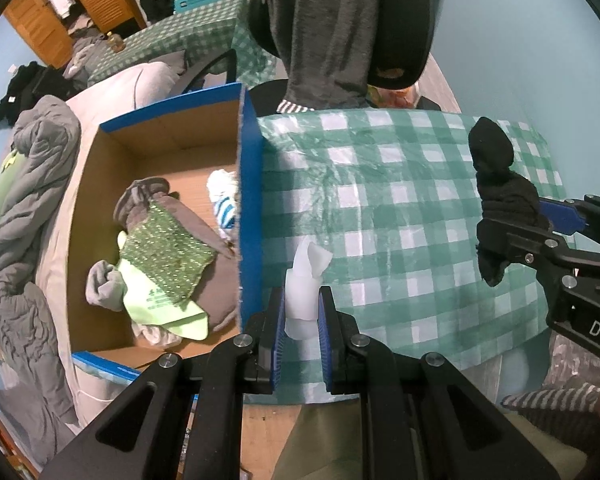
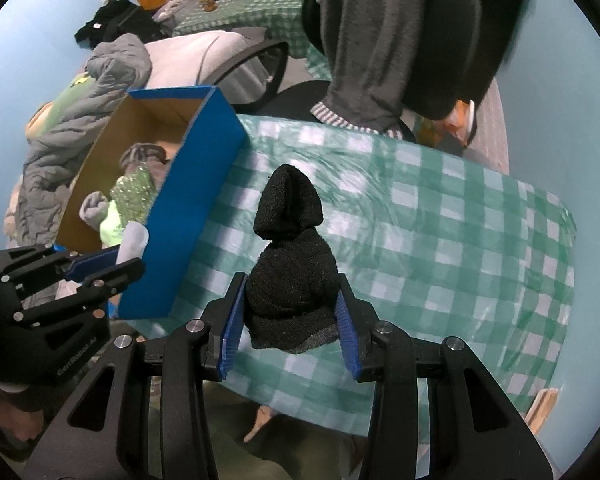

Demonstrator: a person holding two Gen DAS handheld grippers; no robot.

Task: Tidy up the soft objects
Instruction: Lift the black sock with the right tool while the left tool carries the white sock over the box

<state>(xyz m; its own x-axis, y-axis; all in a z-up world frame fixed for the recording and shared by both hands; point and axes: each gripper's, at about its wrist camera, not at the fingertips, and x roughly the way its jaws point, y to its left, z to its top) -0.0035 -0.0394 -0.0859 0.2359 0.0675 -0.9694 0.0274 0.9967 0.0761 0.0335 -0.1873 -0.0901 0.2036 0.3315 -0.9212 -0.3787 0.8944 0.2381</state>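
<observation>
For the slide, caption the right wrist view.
Right gripper holds a black sock over the checked tablecloth, beside the blue box.

Home bedroom: wooden wardrobe (image 1: pixel 40 20), clothes heaps (image 1: pixel 32 84), checked tablecloth (image 1: pixel 380 184).

A table (image 1: pixel 380 184) under green-checked cloth (image 2: pixel 440 240) — blue cardboard box (image 1: pixel 249 184) beside it.

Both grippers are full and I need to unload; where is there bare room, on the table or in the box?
The checked tablecloth is bare from the blue box wall to its far edge. The box's far end is bare; its near end is crowded with socks.
</observation>
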